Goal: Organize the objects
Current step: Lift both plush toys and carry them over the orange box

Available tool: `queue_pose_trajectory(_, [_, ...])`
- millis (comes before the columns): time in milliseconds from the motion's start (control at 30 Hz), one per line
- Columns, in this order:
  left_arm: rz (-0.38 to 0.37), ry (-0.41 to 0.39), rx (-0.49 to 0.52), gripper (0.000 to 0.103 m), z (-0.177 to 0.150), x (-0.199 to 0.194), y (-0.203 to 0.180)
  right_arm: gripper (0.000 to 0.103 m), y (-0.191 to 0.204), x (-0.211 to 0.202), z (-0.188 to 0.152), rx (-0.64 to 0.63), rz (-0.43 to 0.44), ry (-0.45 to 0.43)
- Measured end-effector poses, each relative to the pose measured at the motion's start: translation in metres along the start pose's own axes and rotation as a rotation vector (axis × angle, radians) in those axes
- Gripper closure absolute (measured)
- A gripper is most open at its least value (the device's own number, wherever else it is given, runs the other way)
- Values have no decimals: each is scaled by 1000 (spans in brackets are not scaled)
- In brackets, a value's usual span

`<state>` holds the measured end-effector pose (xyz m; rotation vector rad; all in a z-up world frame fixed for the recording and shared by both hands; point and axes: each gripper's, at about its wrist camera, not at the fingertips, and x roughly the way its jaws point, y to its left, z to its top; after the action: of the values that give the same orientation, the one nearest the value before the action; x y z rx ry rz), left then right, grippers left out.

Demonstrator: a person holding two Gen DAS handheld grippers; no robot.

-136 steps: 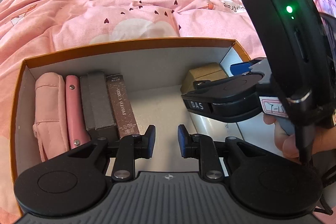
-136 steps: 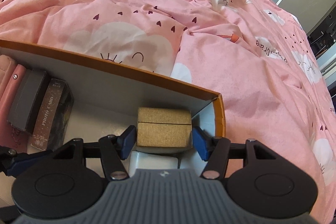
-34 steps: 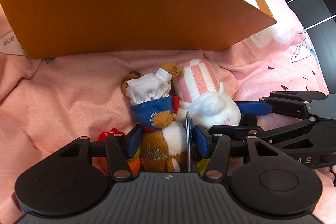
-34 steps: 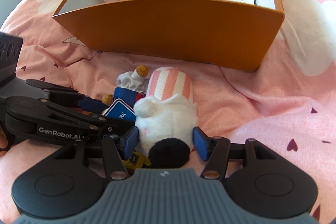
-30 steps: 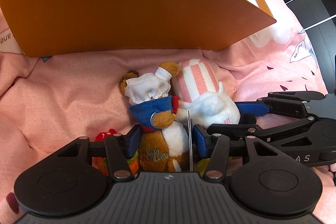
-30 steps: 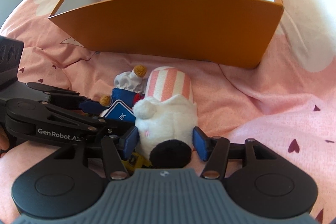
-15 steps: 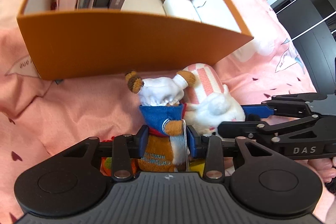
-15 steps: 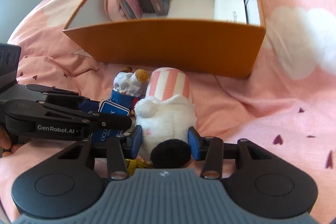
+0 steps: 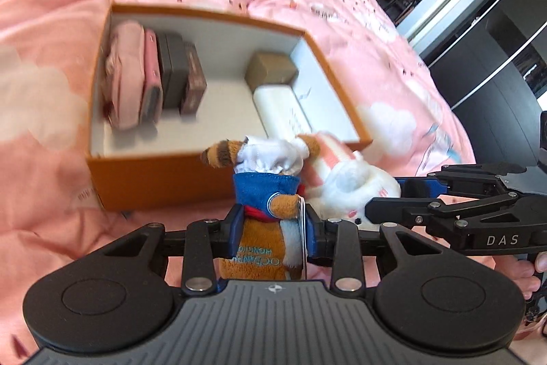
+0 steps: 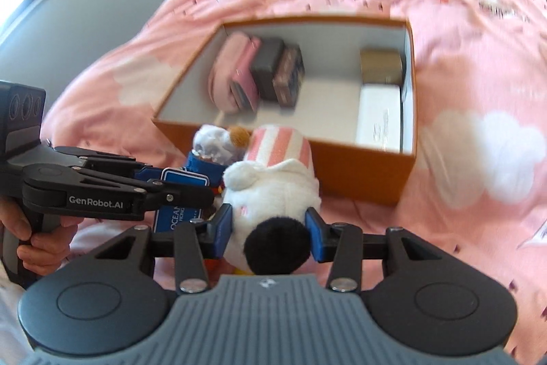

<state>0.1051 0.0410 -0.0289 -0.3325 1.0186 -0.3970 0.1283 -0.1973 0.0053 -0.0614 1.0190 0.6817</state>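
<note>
My left gripper (image 9: 273, 230) is shut on a brown plush bear (image 9: 263, 218) with a blue shirt and white hat, held in the air in front of the orange box (image 9: 154, 180). My right gripper (image 10: 270, 230) is shut on a white plush toy (image 10: 273, 180) with a pink-striped hat, lifted beside the bear (image 10: 208, 153). The white plush shows in the left wrist view (image 9: 348, 180) at the bear's right. The box (image 10: 362, 166) is open, with items along its left and right sides.
Inside the box stand a pink pouch (image 9: 123, 84), a pink case, a grey box (image 9: 172, 74) and a brown photo-card box on the left; a tan box (image 9: 271, 69) and a white box (image 9: 280, 108) on the right. A pink quilt (image 9: 51, 23) lies all around.
Both grippers have closed on the plush toys and lifted them off the quilt. The box now appears lower and farther, its inside in full view.
</note>
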Motion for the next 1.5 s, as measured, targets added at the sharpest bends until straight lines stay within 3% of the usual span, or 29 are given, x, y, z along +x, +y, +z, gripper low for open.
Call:
queue_pose_trajectory(300, [-1, -71, 13, 65, 36, -32, -7, 59, 6, -29, 34, -11, 35, -99])
queue_pose_trajectory(600, [24, -130, 6, 65, 89, -21, -2, 64, 8, -25, 78, -23, -1, -209])
queue_pose_trajectory(1000, [41, -15, -80, 65, 97, 35, 32, 64, -24, 48, 90, 73, -1, -85])
queue_pose_trajectory(1500, [95, 82, -58, 68, 95, 76, 35, 66, -36, 96, 87, 98, -15, 35])
